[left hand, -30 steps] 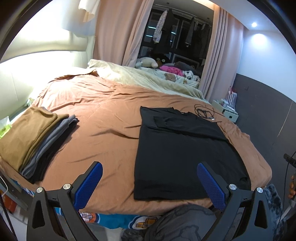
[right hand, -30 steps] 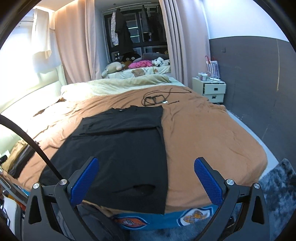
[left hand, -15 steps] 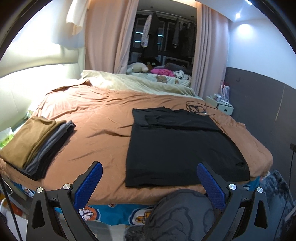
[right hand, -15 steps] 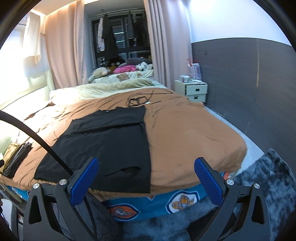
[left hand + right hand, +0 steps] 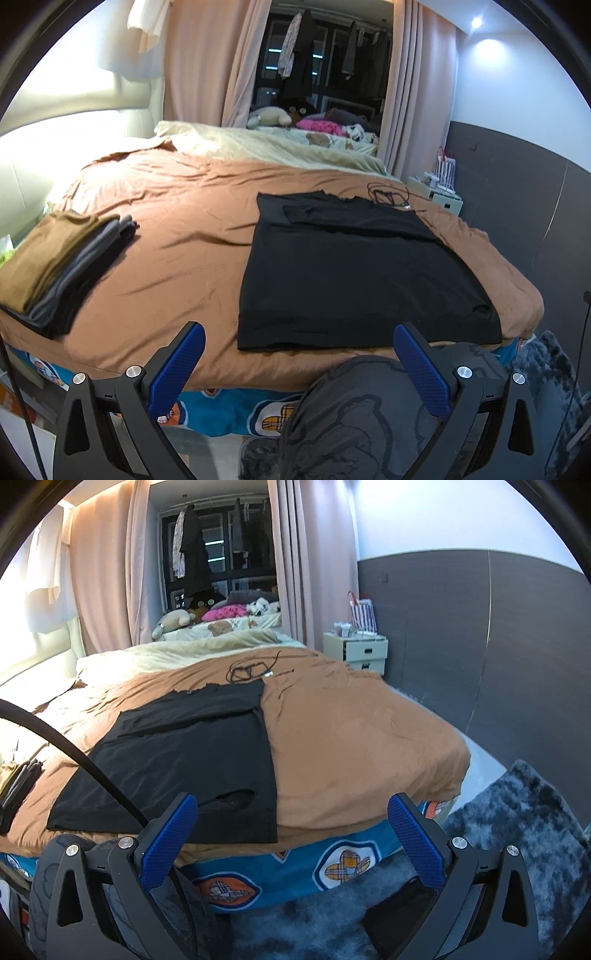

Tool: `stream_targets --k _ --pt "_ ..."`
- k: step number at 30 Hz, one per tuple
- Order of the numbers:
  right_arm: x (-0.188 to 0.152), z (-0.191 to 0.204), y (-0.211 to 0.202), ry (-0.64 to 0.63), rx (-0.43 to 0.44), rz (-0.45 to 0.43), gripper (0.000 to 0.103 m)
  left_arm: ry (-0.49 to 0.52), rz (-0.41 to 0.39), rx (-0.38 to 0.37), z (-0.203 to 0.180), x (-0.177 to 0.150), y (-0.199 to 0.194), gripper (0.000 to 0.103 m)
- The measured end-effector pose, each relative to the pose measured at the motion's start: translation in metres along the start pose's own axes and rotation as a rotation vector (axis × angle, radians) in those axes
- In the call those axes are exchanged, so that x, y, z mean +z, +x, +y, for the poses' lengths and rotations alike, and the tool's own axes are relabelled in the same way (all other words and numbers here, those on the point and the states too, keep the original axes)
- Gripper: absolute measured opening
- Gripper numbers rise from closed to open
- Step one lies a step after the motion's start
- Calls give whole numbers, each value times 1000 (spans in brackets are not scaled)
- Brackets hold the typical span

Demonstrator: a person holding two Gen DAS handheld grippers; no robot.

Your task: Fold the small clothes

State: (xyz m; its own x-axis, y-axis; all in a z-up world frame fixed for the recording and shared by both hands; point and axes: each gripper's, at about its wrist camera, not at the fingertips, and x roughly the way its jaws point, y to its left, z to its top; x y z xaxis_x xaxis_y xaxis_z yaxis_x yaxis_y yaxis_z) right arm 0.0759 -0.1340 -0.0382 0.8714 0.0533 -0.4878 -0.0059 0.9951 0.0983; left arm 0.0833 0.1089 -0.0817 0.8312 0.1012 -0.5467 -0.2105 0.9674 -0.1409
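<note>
On brown bedspread (image 5: 177, 229): black shirt (image 5: 351, 273) flat | folded pile (image 5: 55, 258) | both tongs wide, empty

Black gripper (image 5: 295, 363) frames, blue ribbed pads (image 5: 177, 365), silver screws.

Black shirt (image 5: 354, 273) flat, sleeves folded in, near bed's front edge

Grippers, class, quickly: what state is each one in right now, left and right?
Left gripper: open, holding nothing, short of the black shirt.
Right gripper: open, holding nothing, at the bed's near edge.
</note>
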Motion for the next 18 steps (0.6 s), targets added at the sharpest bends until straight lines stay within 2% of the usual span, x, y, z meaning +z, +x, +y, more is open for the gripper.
stream_targets --k 10,18 --pt "6 9 55 15 14 88 103 -13 52 31 18 -5 42 99" --pt "22 14 95 8 56 166 100 -47 135 51 34 -8 88 88"
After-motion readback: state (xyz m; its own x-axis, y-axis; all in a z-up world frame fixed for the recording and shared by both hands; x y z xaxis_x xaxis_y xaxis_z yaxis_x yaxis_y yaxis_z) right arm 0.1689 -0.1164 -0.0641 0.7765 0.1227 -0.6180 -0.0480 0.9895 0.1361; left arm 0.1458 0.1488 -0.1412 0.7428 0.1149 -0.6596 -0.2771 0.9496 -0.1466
